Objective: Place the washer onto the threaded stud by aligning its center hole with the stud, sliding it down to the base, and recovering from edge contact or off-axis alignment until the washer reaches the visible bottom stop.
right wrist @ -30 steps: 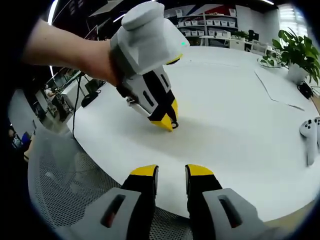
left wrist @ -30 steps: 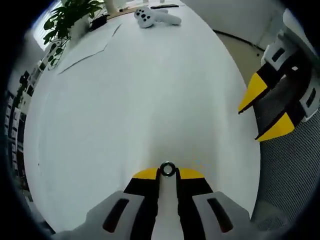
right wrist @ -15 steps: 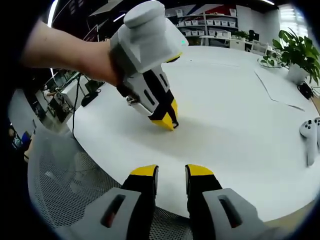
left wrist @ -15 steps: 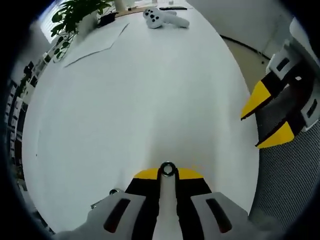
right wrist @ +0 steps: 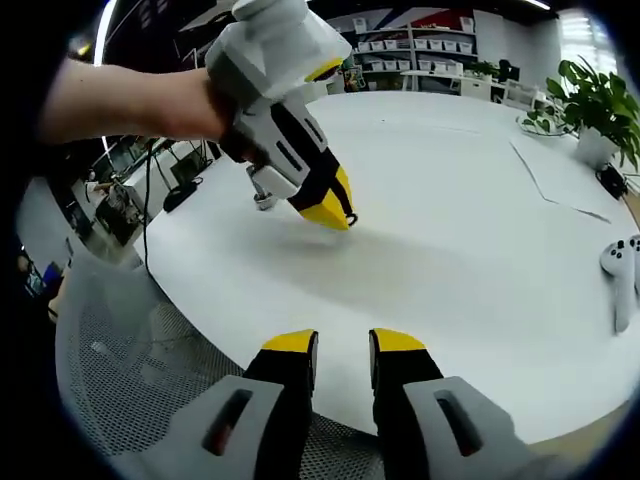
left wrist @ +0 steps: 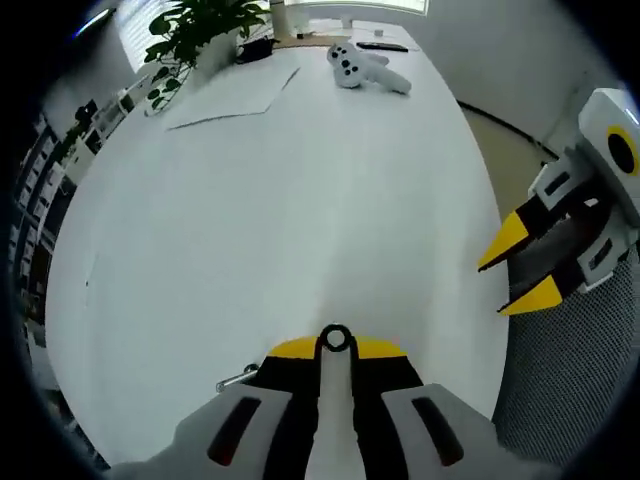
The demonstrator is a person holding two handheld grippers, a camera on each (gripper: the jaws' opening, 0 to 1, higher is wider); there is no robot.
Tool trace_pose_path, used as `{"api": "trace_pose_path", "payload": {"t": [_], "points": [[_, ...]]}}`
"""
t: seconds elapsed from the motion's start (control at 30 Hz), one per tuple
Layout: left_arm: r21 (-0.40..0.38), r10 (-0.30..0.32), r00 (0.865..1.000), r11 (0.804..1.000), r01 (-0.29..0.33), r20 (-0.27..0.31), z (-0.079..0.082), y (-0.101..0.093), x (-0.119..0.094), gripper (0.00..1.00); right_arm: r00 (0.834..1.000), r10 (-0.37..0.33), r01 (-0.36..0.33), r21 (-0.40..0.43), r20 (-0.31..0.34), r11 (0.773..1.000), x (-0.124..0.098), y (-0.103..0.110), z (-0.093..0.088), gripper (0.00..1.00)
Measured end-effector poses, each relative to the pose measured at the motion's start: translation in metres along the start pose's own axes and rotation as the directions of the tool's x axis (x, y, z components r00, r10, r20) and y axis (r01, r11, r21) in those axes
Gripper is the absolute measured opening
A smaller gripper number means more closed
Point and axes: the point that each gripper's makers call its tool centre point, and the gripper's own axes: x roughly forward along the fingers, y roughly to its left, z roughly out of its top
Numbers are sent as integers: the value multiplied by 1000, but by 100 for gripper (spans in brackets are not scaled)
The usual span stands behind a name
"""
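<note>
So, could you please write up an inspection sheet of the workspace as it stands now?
Surface: white round table, mostly bare.
Job's things: washer pinched at the left gripper's tips; a small metal part, perhaps the stud, beside the left gripper; cannot tell.
Clutter: sheet of paper, white controller, potted plant at the far edge.
Grippers: left gripper shut on the washer, above the table; right gripper open, holding nothing, over the table edge.
Cables: black cable hanging off the table's side.
Surroundings: mesh chair, shelves behind.
</note>
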Motion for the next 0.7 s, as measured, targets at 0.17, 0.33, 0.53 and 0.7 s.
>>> {"api": "trace_pose_path", "payload": {"t": [0.17, 0.33, 0.53, 0.7], "points": [[1, 24, 1000, 1000, -24, 18, 1, 11, -13, 8, 1000, -1, 1, 0, 1, 1000, 0, 0, 0, 24], [-16, 54, 997, 998, -53, 50, 5, 19, -30, 8, 1000, -3, 3, 2, 0, 1000, 0, -1, 0, 24], [-10, 105, 993, 994, -105, 60, 4, 31, -41, 9, 1000, -1, 1, 1, -2, 1000, 0, 0, 0, 24], [-11, 142, 988, 990, -142, 55, -5, 44, -51, 9, 1000, -2, 2, 3, -1, 1000, 0, 0, 0, 24]]}}
